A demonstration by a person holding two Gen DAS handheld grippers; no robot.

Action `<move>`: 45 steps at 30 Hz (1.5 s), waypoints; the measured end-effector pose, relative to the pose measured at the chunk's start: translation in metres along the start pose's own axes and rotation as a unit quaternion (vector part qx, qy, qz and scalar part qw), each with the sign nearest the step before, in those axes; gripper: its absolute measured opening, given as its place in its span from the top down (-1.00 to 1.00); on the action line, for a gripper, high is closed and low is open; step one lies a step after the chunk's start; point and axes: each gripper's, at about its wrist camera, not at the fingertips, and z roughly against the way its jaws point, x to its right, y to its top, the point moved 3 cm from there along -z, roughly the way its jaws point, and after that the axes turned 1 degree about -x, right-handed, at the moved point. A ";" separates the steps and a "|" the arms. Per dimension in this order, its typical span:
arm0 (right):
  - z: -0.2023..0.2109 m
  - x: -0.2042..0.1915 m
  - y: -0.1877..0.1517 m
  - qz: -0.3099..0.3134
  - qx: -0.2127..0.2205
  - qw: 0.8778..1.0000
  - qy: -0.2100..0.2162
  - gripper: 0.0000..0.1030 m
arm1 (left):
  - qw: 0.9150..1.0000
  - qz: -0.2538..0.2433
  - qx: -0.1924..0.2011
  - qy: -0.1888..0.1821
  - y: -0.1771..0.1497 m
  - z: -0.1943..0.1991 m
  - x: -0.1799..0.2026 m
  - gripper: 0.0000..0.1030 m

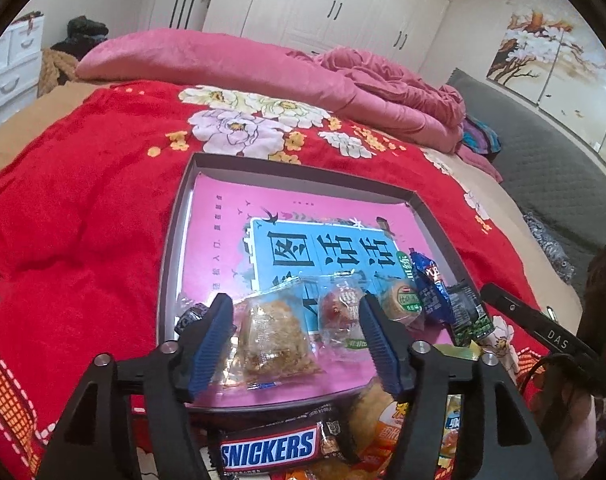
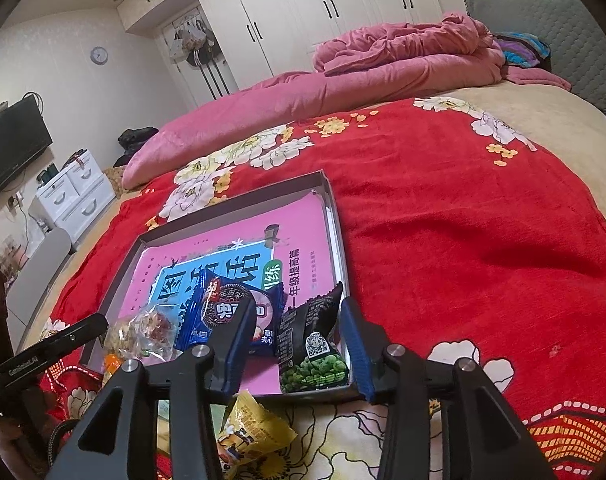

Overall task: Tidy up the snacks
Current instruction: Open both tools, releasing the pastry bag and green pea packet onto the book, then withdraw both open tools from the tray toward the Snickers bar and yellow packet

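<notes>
Several snacks lie along the near edge of a shallow box (image 1: 175,216) lined with a pink printed sheet, on a red floral blanket (image 1: 83,200). Loose snacks in front of the box are cut off by the frame and by gripper arms: a Snickers bar (image 1: 269,450) shows most of its label, an orange packet beside it is unreadable. The right wrist view shows a yellow packet (image 2: 255,432), partly hidden.

Left gripper (image 1: 297,344): jaws apart, straddling a clear-wrapped crumbly cake (image 1: 271,340) that lies flat in the box; pads not pressing it.

Right gripper (image 2: 299,350): jaws apart around a black green-pea packet (image 2: 313,344) in the box's right near corner; contact uncertain. A blue Oreo packet (image 2: 223,312) lies just beside it.
</notes>
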 end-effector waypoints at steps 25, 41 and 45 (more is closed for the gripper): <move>0.016 -0.009 0.004 0.028 0.030 0.999 0.016 -0.22 | 0.998 0.051 0.024 0.000 0.000 0.031 -0.026 -0.53; 0.025 -0.002 0.004 0.031 0.035 0.999 0.018 -0.33 | 0.999 0.042 0.022 0.012 -0.006 0.042 -0.037 -0.53; 0.025 -0.002 0.004 0.032 0.035 0.999 0.018 -0.33 | 0.999 0.036 0.018 0.015 -0.008 0.043 -0.036 -0.53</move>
